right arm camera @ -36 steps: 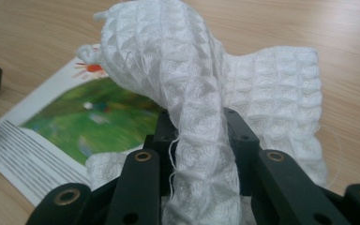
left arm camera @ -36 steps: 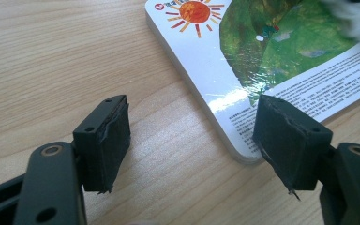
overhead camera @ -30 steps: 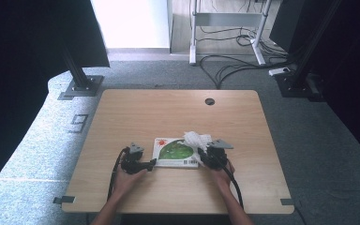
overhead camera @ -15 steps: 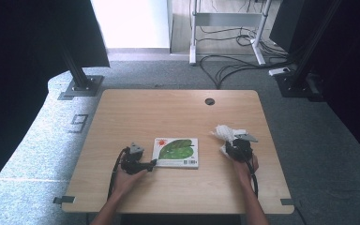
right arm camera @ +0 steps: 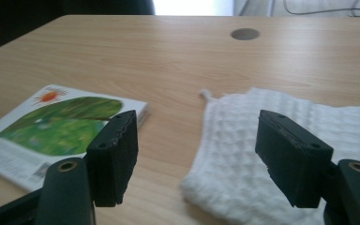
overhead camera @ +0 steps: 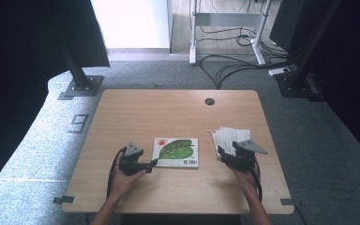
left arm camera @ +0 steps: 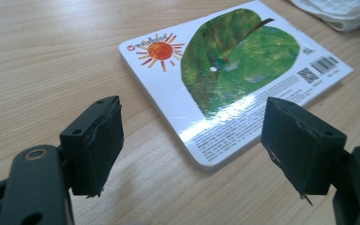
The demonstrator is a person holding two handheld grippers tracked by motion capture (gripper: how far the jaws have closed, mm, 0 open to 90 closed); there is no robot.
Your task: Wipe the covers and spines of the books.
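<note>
High view: a wooden bench (overhead camera: 178, 110) on grey carpet carries a book (overhead camera: 176, 152) at centre and a white cloth (overhead camera: 232, 137) to its right. The left gripper (overhead camera: 153, 162) sits at the book's left edge; the right gripper (overhead camera: 221, 153) is at the cloth's near edge.

Left gripper view: jaws just opening, empty, book (left arm camera: 229, 79) ahead.

Right gripper view: jaws just opening, parted over the cloth (right arm camera: 281, 140), not pressing.

floor: grey carpet (overhead camera: 136, 77) | furniture: wooden table (overhead camera: 168, 110), white desk frame (overhead camera: 225, 28) | cables (overhead camera: 229, 65) | light: bright doorway (overhead camera: 131, 23)
</note>
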